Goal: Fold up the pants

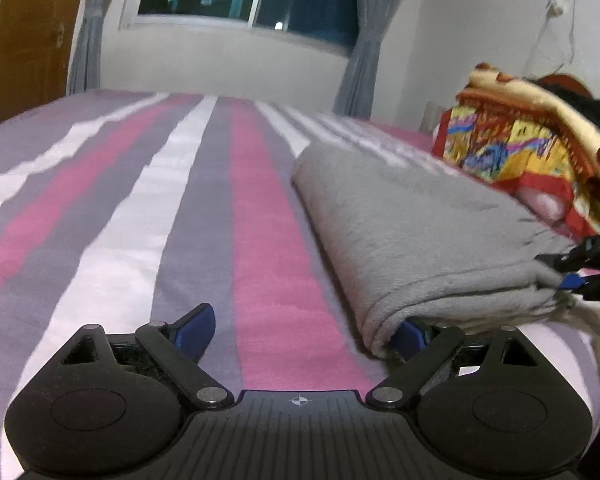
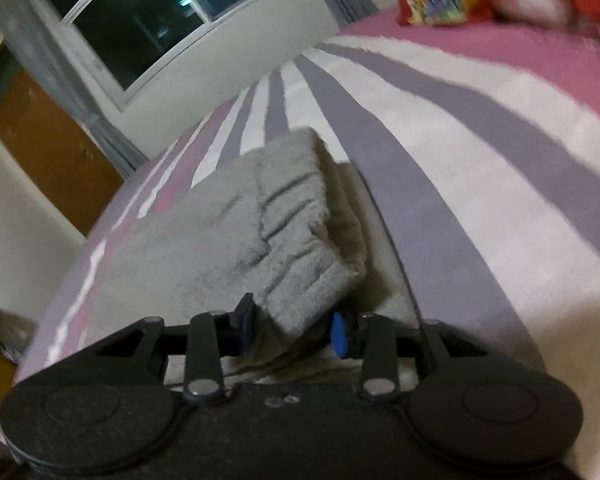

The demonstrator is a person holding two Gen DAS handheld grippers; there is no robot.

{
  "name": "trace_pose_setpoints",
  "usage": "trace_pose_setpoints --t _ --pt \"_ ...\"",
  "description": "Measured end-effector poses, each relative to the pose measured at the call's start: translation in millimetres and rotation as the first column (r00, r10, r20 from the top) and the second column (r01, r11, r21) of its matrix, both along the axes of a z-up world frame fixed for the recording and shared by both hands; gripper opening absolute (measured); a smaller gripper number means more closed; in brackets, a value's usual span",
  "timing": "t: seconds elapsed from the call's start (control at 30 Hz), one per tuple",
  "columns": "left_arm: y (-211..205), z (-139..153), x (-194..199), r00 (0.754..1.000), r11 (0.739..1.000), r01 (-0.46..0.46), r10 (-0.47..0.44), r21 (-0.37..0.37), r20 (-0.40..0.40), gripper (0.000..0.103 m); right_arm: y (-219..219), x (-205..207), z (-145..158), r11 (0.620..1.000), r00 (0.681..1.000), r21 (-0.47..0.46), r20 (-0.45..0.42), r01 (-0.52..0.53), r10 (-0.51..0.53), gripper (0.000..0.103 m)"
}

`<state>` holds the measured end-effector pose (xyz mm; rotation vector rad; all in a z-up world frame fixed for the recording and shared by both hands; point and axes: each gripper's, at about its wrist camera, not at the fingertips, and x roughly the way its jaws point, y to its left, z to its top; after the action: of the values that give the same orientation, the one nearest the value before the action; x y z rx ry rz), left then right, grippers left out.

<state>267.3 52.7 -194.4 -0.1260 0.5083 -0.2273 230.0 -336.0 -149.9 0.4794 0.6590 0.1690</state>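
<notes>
Pants: grey pants [image 1: 412, 232] lay folded on the striped bed [image 1: 120, 200], at two o'clock from the left gripper [image 1: 304, 330].
Left gripper: jaws wide, holding nothing; right finger [image 1: 410, 334] touched the fold.
Right gripper: the right gripper [image 2: 294, 330] stood part open around the pants' near corner; grip unclear.

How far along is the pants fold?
Done: grey pants lie as a compact stack on the striped bedsheet. In hand: right tool straddles the stack's near corner, pads seemingly not clamping; left tool open beside it. Left: release and withdraw.
</notes>
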Motion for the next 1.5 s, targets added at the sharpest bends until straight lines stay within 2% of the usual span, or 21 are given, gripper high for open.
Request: trace_pose_setpoints --t 0.1,0.2,0.3,0.37,0.4,0.43,0.47,0.5,0.53,0.63,0.83,0.97,1.1,1.5 --pt "-4 2 -1 1.0 0.999 -0.013 0.012 0.033 0.026 0.091 -3 0 3 1.0 1.0 0.01 -0.009 -0.01 0.01 0.037" --pt "-5 -2 4 0.999 0.999 -0.03 0.031 0.043 -0.017 0.091 -6 -1 3 1.0 1.0 0.009 -0.002 -0.014 0.014 0.036" --pt "-3 -1 2 0.999 0.999 -0.037 0.038 0.04 -0.016 0.091 -2 -16 33 1.0 0.989 0.0 0.145 -0.022 0.022 0.034" --pt "-4 -2 2 0.999 0.999 -0.035 0.035 0.033 -0.018 0.091 0 -23 42 0.999 0.981 -0.007 0.191 -0.032 0.033 0.034" --pt "-5 -2 3 0.999 0.999 -0.03 0.031 0.036 -0.019 0.091 -1 -20 38 0.999 0.985 -0.033 0.171 -0.024 0.029 0.034" --pt "-7 -2 3 1.0 0.999 -0.021 0.022 0.042 -0.021 0.091 -4 -10 25 0.998 0.996 -0.055 0.091 -0.005 0.01 0.033" --pt "-10 -3 4 1.0 0.999 -0.013 0.014 0.052 -0.023 0.091 -11 1 8 1.0 1.0 -0.024 -0.008 0.016 -0.016 0.034" --pt "-11 -3 3 1.0 0.998 -0.012 0.013 0.061 -0.022 0.092 -18 7 -5 0.999 0.998 0.032 -0.063 0.028 -0.026 0.034" --pt "-11 -4 3 1.0 0.998 -0.015 0.016 0.06 -0.024 0.092 -22 6 -8 0.997 0.998 0.069 -0.054 0.035 -0.032 0.034" --pt "-9 -4 3 0.999 0.999 -0.019 0.021 0.048 -0.027 0.092 -10 1 -2 1.0 0.999 -0.005 -0.029 0.021 -0.021 0.035" --pt "-9 -5 3 0.999 0.999 -0.019 0.02 0.045 -0.026 0.092 -11 -5 -2 1.0 0.999 -0.011 -0.04 0.013 -0.013 0.035" --pt "-9 -4 2 1.0 0.999 -0.018 0.019 0.041 -0.024 0.092 -10 5 -1 1.0 0.998 -0.011 -0.051 0.021 -0.022 0.036" --pt "-4 -1 -2 1.0 1.0 -0.009 0.009 0.001 -0.003 0.092 -9 8 0 1.0 0.998 -0.023 -0.066 0.018 -0.02 0.036" --pt "-2 -2 -2 1.0 1.0 -0.006 0.006 0.006 0.008 0.092 -9 11 -2 0.999 0.996 -0.03 -0.085 0.021 -0.023 0.038"
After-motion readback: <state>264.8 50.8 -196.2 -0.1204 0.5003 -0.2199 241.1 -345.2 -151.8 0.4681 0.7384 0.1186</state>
